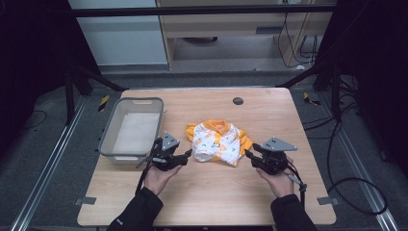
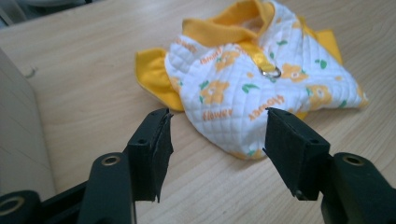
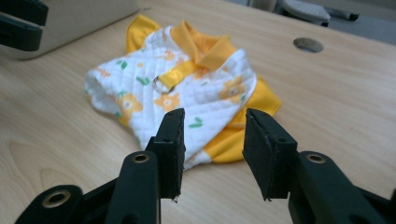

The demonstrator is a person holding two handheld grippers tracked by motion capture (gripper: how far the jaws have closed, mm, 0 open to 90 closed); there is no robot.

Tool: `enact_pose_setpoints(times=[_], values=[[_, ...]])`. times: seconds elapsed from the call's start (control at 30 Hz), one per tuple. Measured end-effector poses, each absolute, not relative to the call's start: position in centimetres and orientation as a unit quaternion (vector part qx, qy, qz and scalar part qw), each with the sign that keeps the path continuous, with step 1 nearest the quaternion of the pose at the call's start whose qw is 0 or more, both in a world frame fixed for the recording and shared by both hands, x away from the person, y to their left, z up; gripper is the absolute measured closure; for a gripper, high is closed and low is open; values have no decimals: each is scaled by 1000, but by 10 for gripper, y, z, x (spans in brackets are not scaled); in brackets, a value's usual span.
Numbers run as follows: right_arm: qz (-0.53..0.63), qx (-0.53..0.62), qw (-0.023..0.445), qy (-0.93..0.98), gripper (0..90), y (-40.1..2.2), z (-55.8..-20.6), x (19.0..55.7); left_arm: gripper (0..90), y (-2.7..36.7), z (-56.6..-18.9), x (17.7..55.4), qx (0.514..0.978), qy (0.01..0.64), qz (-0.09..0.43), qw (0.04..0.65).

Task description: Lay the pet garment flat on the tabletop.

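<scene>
You're working at a pale wooden table (image 1: 211,192) with a round dark port (image 1: 237,101) near its far edge, standing on grey floor with metal rails beside it, dark curtains at both sides and cables trailing on the right. From above, the garment (image 1: 219,142) lies mid-table just right of the grey bin (image 1: 131,129), with your left gripper (image 1: 186,155) and right gripper (image 1: 250,155) flanking it, both with jaws apart and empty. Your gripper views add its quilted flower print, yellow collar and metal ring (image 2: 271,72).
</scene>
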State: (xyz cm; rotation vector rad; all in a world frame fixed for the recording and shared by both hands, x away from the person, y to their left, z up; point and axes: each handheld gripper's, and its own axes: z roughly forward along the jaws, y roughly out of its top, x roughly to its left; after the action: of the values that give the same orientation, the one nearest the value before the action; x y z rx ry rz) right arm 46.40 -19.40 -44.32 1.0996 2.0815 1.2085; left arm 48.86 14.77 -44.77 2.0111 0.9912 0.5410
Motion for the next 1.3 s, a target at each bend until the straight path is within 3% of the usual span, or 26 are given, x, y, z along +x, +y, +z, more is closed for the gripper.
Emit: enact_pose_setpoints(times=[0.2, 0.6, 0.97, 1.1, 1.2, 1.23, 1.27, 1.3], values=[[428, 408, 230, 773, 567, -188, -460, 461, 420, 136, -469, 492, 815, 390, 203, 377], [414, 415, 201, 785, 525, -171, -483, 465, 474, 119, -491, 504, 819, 396, 180, 374], [379, 413, 188, 806, 536, -148, -501, 475, 693, 117, -499, 509, 825, 401, 149, 369], [367, 415, 188, 811, 573, -143, -505, 478, 786, 116, -499, 508, 829, 394, 152, 367], [362, 421, 193, 809, 711, -141, -504, 478, 852, 116, -499, 507, 830, 393, 150, 367], [362, 421, 193, 809, 711, -141, -504, 478, 859, 116, -499, 507, 830, 393, 150, 367], [361, 419, 198, 809, 806, -141, -504, 478, 864, 117, -498, 506, 830, 390, 149, 370], [361, 419, 198, 809, 806, -141, -504, 478, 867, 117, -498, 506, 830, 390, 149, 370]])
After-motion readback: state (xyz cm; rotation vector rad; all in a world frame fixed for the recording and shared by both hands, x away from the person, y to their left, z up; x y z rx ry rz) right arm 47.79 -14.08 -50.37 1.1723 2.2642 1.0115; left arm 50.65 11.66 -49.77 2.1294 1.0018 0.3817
